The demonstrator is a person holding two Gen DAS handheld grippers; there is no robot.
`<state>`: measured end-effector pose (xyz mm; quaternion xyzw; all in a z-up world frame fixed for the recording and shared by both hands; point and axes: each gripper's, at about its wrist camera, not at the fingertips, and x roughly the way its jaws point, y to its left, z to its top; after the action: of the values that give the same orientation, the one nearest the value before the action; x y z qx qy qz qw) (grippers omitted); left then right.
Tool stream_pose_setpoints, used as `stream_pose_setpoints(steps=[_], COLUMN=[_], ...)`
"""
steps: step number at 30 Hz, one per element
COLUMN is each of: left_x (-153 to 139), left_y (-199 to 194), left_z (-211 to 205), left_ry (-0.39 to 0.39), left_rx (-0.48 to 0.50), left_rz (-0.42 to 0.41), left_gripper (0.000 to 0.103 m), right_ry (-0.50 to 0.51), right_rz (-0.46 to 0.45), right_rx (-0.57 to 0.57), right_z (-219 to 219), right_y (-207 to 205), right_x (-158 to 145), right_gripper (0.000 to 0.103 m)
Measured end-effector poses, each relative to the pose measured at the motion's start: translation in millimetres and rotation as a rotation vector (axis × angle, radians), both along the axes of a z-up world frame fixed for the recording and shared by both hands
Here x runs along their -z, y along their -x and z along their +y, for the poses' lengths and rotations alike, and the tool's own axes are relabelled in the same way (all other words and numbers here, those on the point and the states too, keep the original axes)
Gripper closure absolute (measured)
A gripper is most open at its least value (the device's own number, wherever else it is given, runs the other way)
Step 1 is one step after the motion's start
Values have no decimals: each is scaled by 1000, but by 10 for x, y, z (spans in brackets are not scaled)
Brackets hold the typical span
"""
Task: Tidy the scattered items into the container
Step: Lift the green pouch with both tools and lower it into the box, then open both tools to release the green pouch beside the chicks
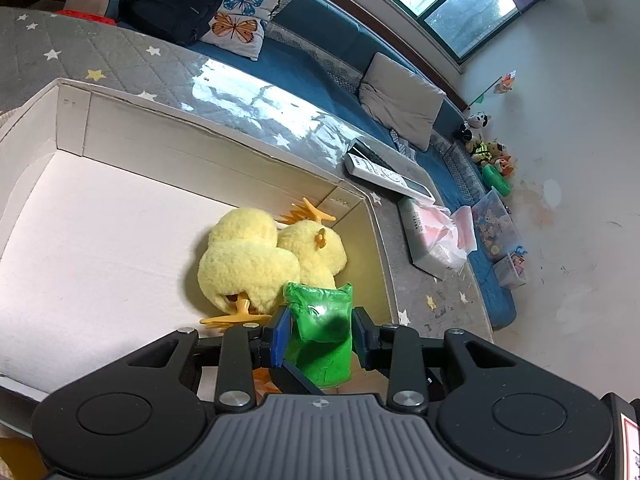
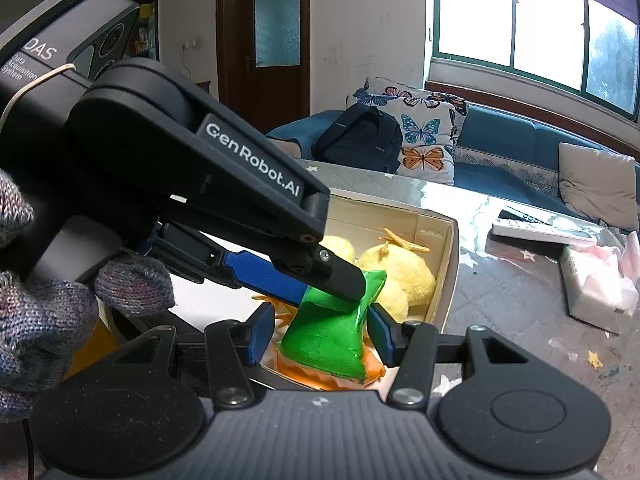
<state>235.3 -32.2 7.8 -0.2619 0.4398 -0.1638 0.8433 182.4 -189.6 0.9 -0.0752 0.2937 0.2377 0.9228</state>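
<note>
A green plastic packet (image 1: 324, 344) hangs over the right end of a white cardboard box (image 1: 200, 136), with my left gripper (image 1: 320, 320) shut on its upper part. Seen from the right wrist, the left gripper (image 2: 332, 292) comes in from the left and pinches the top of the green packet (image 2: 324, 340). My right gripper (image 2: 320, 318) stands open, its blue pads either side of the packet's lower half, the left pad clearly apart from it. Yellow plush ducks (image 1: 248, 264) (image 2: 408, 276) lie in the box's corner. An orange packet (image 2: 320, 378) lies under the green one.
The box (image 2: 440, 264) rests on a table with a grey star-patterned cover (image 1: 120, 56). A white remote (image 1: 388, 174) and a tissue pack (image 1: 432, 240) lie to its right. A blue sofa with cushions and a black backpack (image 2: 360, 140) stands behind. A gloved hand (image 2: 48, 312) holds the left gripper.
</note>
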Motion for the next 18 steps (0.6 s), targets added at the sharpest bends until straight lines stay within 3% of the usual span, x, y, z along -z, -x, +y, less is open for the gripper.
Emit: stream_pose_setpoints(steps=[14, 18], left_x=[-95, -147], left_y=[172, 270], left_z=[40, 59], left_ry=[-26, -39], left_rx=[0, -1], left_rz=[-31, -50], left_gripper=[68, 68], right_ry=[-19, -27], right_rz=[-22, -34], right_rx=[5, 2], right_z=[-53, -42], right_y=[104, 167], right_x=[-44, -77], right_gripper=[49, 41])
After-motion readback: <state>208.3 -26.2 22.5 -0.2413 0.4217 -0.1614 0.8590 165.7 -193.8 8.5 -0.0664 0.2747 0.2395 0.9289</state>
